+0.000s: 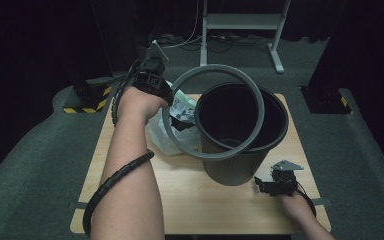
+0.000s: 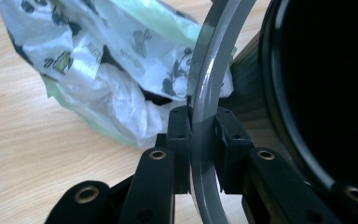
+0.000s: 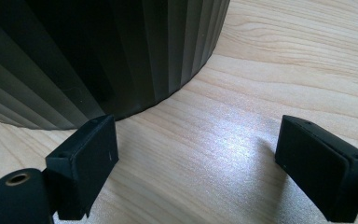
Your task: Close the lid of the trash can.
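My left claw (image 2: pixel 200 123) pinched the ring (image 1: pixel 213 111), stiff and light, by its thin band; my right claw (image 3: pixel 196 163) gaped wide, empty.

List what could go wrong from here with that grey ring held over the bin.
1. The left gripper pinches the grey ring on one narrow spot of its band, so the ring may swing or slip out.
2. The ring hangs tilted across the bin; lowered like this, it may catch on the rim.
3. The plastic bag lies against the ring and bin and could get trapped. The right gripper is open beside the bin's base, not steadying it.
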Tool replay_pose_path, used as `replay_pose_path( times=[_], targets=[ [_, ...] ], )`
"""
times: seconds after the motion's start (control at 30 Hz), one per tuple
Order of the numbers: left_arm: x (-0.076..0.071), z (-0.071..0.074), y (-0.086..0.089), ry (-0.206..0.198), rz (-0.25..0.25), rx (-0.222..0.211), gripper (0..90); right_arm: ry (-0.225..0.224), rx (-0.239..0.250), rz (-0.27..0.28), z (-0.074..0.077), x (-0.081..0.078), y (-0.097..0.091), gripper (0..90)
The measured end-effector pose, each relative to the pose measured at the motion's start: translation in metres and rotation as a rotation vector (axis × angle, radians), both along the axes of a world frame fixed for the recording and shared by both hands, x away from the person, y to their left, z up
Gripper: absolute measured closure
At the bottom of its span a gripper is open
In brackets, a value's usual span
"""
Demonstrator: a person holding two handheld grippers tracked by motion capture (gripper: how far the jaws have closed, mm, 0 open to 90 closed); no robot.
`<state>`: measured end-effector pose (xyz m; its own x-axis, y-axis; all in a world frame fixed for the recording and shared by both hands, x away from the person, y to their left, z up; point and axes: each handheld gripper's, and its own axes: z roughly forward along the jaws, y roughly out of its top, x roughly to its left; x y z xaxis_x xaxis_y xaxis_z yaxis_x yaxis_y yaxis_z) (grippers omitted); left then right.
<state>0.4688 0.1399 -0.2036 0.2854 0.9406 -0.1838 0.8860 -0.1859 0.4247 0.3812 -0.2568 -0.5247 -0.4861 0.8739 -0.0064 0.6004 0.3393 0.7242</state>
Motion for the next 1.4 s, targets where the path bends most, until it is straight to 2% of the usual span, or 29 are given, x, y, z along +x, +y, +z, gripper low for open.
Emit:
replay_pose_path(
  times=[0.23, 0.47, 0.67, 0.9, 1.33, 1.4],
  targets=[
    [0.01, 0.004, -0.015, -0.002, -0.012, -0.004, 78.1, 0.0, 0.0, 0.0, 0.0, 0.0, 0.0, 12.7],
    [0.018, 0.005, -0.039, -0.011, -0.043, -0.006, 78.1, 0.0, -0.001, -0.001, 0.0, 0.0, 0.0, 12.6],
    [0.022, 0.003, -0.048, -0.009, -0.046, -0.011, 78.1, -0.001, 0.001, 0.001, 0.0, 0.0, 0.0, 12.9],
    [0.025, 0.005, -0.05, -0.019, -0.039, -0.014, 78.1, 0.002, 0.006, -0.002, 0.0, 0.0, -0.001, 13.1],
    [0.032, 0.0, -0.064, -0.036, -0.056, -0.007, 78.1, 0.002, 0.002, 0.0, 0.0, 0.001, -0.001, 13.0],
    [0.033, -0.002, -0.066, -0.027, -0.061, -0.007, 78.1, 0.002, 0.003, 0.0, 0.0, 0.001, -0.001, 13.1]
  ],
)
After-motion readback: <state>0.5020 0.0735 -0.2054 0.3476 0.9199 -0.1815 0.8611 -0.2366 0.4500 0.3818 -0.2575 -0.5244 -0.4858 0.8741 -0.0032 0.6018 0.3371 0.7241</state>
